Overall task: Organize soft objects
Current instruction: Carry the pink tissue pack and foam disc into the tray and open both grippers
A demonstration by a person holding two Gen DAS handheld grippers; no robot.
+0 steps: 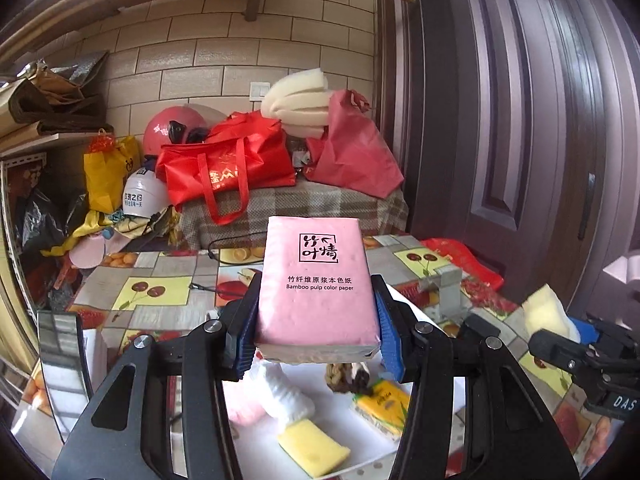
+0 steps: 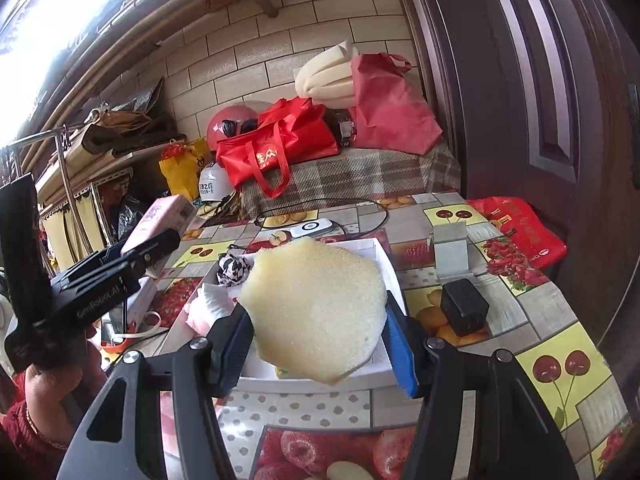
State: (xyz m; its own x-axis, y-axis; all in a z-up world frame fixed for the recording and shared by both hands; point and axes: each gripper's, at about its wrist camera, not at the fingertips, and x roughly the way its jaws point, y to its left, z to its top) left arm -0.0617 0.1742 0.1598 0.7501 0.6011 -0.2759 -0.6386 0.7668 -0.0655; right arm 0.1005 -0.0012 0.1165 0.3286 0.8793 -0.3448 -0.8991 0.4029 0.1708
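My left gripper [image 1: 316, 328] is shut on a pink tissue pack [image 1: 316, 284] and holds it above a white tray [image 1: 360, 432]. In the tray lie a yellow sponge [image 1: 314, 446], a yellow tissue packet [image 1: 382, 404], a white crumpled cloth [image 1: 286, 394] and a pink soft piece [image 1: 244, 412]. My right gripper [image 2: 320, 340] is shut on a pale yellow round sponge [image 2: 320, 308], held above the same tray [image 2: 382, 264]. The left gripper with the pink pack [image 2: 160, 216] shows at the left of the right wrist view. A black-and-white cloth [image 2: 234, 270] lies in the tray's far corner.
The table has a fruit-pattern cloth [image 2: 560, 352]. A black box [image 2: 464, 312] and a grey metal stand [image 2: 450, 248] sit right of the tray. A white device with a cable [image 2: 312, 228] lies behind it. Red bags [image 1: 228, 160] and clutter stand beyond. A dark door [image 1: 540, 120] is at the right.
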